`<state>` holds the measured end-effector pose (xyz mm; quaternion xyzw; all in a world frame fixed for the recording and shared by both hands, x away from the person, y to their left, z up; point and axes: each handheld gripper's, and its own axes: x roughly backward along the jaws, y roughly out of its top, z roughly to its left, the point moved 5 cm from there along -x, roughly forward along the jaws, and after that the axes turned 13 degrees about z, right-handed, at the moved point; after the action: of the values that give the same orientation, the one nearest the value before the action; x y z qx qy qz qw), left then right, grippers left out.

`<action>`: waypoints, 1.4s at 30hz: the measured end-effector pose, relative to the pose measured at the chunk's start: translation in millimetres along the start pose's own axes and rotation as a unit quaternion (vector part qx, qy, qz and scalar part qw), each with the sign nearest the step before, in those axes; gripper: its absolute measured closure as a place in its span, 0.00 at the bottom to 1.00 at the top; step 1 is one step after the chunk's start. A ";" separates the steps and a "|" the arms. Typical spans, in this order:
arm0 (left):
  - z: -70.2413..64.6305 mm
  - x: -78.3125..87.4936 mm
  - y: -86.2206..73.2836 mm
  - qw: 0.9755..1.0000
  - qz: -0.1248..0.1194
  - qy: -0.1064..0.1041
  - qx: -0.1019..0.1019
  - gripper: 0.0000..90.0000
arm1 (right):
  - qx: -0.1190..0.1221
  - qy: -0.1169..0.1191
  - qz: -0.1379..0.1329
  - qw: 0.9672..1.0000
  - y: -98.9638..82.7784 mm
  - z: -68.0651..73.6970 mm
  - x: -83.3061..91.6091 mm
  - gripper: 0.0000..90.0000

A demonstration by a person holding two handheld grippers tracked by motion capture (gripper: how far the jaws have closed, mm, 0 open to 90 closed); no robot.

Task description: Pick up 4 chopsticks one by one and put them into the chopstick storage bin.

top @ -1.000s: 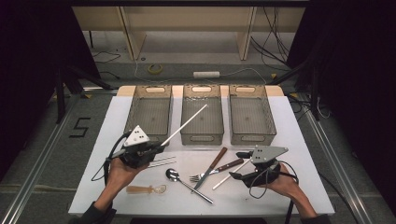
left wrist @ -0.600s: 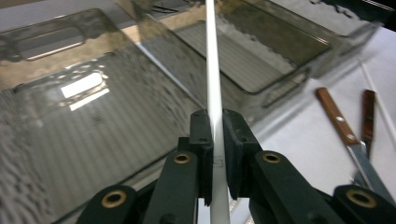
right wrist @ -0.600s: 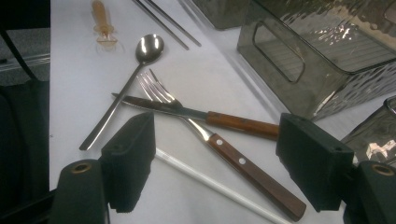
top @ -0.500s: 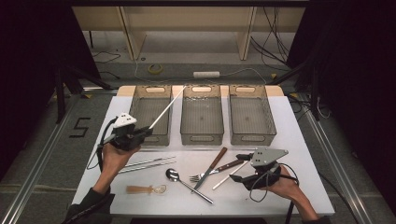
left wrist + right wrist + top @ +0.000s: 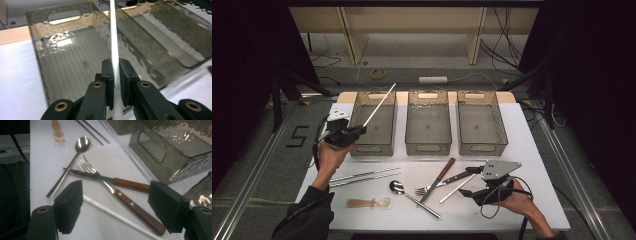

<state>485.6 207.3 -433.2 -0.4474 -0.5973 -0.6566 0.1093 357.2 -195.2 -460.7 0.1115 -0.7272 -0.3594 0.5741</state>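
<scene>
My left gripper (image 5: 361, 130) is shut on a thin white stick (image 5: 379, 105) that slants up and right over the leftmost grey bin (image 5: 362, 148). In the left gripper view the stick (image 5: 114, 42) runs straight up between the closed pads (image 5: 107, 72), above that bin's floor (image 5: 67, 62). My right gripper (image 5: 473, 183) rests near the table's front right with its jaws wide apart and nothing between the pads. Just ahead of it (image 5: 117, 202) lie a second white stick (image 5: 112, 213), a wooden-handled fork (image 5: 137, 211) and a wooden-handled knife (image 5: 130, 185).
Two more grey bins (image 5: 428, 148) (image 5: 482, 148) stand in a row beside the left one. A pair of metal chopsticks (image 5: 364, 175), a steel spoon (image 5: 398, 187) and a small amber spoon (image 5: 367, 203) lie on the white table (image 5: 532, 165).
My left gripper has carried the white stick away from the front of the table and leftward, up to the left bin. The right gripper has stayed put.
</scene>
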 end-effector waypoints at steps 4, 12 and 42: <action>10.2 -4.4 -0.3 1.000 0.004 0.007 0.012 0.92 | 0.000 0.001 0.001 1.000 -0.3 0.7 0.2 0.32; 26.5 -13.7 -4.2 0.999 0.018 0.027 0.029 0.92 | 0.004 -0.002 0.005 1.000 -1.3 1.8 -0.2 0.32; 27.7 -30.5 -2.3 0.997 0.043 0.044 0.040 0.69 | 0.016 -0.001 0.011 1.000 -1.2 4.4 -0.7 0.32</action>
<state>514.3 220.4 -459.8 -0.4391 -0.5979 -0.6455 0.1816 353.0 -193.9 -462.4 0.1131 -0.7345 -0.3414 0.5755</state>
